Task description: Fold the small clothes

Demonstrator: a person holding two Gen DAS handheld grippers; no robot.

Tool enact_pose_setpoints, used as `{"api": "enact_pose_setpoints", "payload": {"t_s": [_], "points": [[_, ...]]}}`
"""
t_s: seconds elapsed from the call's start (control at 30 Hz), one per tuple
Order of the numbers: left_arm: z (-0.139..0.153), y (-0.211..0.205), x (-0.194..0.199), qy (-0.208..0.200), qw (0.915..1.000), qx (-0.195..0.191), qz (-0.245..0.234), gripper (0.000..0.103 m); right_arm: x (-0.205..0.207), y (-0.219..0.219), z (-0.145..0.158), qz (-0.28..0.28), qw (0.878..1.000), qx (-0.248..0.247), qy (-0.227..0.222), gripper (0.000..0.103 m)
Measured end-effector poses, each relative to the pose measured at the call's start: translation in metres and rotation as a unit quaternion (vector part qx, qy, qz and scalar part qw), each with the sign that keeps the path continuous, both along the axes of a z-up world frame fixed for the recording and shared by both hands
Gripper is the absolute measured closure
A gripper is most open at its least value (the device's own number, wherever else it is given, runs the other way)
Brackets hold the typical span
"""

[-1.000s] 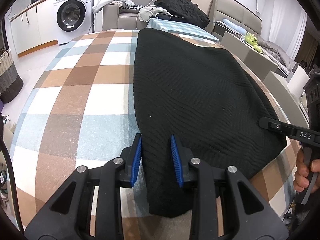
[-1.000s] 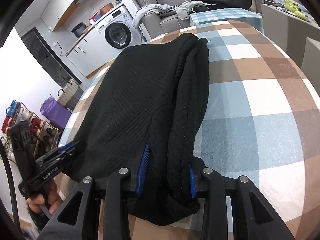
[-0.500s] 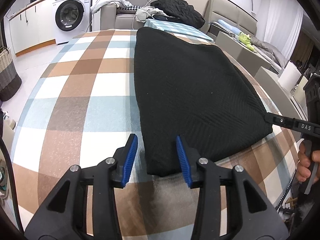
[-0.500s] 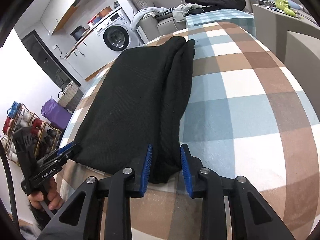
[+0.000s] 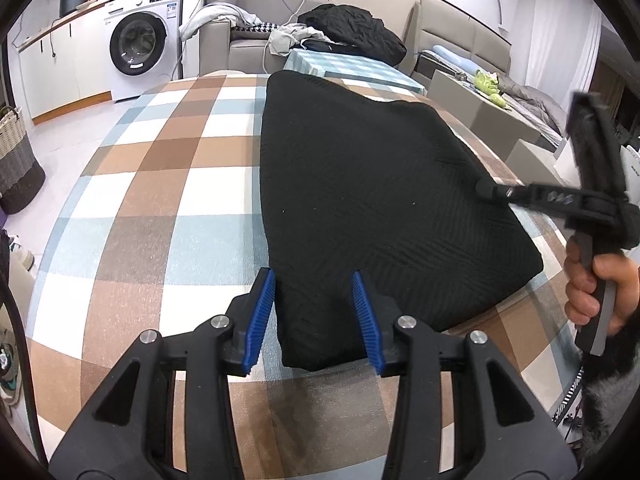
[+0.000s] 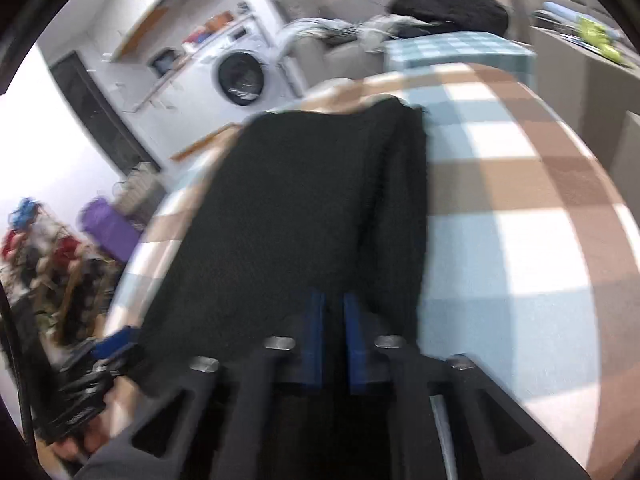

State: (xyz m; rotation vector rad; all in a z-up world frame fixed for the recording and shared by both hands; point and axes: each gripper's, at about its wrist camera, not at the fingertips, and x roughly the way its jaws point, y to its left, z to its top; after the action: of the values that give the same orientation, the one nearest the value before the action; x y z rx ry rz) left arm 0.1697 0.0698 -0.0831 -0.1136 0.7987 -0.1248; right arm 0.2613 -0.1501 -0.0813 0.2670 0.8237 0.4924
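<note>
A black knit sweater (image 5: pixel 380 200) lies folded lengthwise on the checked tablecloth (image 5: pixel 160 200). My left gripper (image 5: pixel 313 280) is open over its near left corner; the corner sits between the blue pads (image 5: pixel 260 316), which do not press it. My right gripper (image 5: pixel 484 189), held in a hand (image 5: pixel 592 292), hovers over the sweater's right edge. In the blurred right wrist view that gripper (image 6: pixel 334 300) is above the sweater (image 6: pixel 300 220), its jaws closing to a thin dark slit with no cloth seen lifted. The left gripper (image 6: pixel 112 346) shows at the lower left.
The table's near edge runs just below both grippers. Beyond the far end stand a washing machine (image 5: pixel 138 46), a sofa heaped with clothes (image 5: pixel 348 28) and a small blue-checked table (image 5: pixel 348 68). A wicker basket (image 5: pixel 16 160) and a shoe rack (image 6: pixel 40 248) stand on the floor at left.
My right gripper, which straddled the sweater's folded right edge, has closed and swung up and over the sweater. My left gripper has widened and drawn back to the near corner.
</note>
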Motion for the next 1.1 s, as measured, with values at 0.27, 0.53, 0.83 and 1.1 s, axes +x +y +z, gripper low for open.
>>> {"api": "enact_pose_setpoints", "payload": {"t_s": [0.27, 0.53, 0.83, 1.1], "points": [[-0.004, 0.002, 0.000, 0.008, 1.0000, 0.000, 0.001, 0.065, 0.005, -0.016, -0.012, -0.024, 0.999, 0.000, 0.038, 0.090], [0.005, -0.012, -0.011, -0.013, 0.9993, -0.008, -0.035, 0.052, -0.061, -0.018, -0.018, 0.028, 0.999, 0.030, 0.025, 0.081], [-0.005, -0.022, -0.016, 0.015, 0.9986, 0.032, -0.040, 0.051, -0.054, -0.021, -0.019, 0.017, 0.999, -0.007, 0.031, 0.095], [0.005, -0.041, -0.017, -0.015, 0.9974, 0.036, -0.060, 0.047, -0.073, -0.022, 0.002, -0.002, 0.999, -0.028, -0.018, 0.070]]}}
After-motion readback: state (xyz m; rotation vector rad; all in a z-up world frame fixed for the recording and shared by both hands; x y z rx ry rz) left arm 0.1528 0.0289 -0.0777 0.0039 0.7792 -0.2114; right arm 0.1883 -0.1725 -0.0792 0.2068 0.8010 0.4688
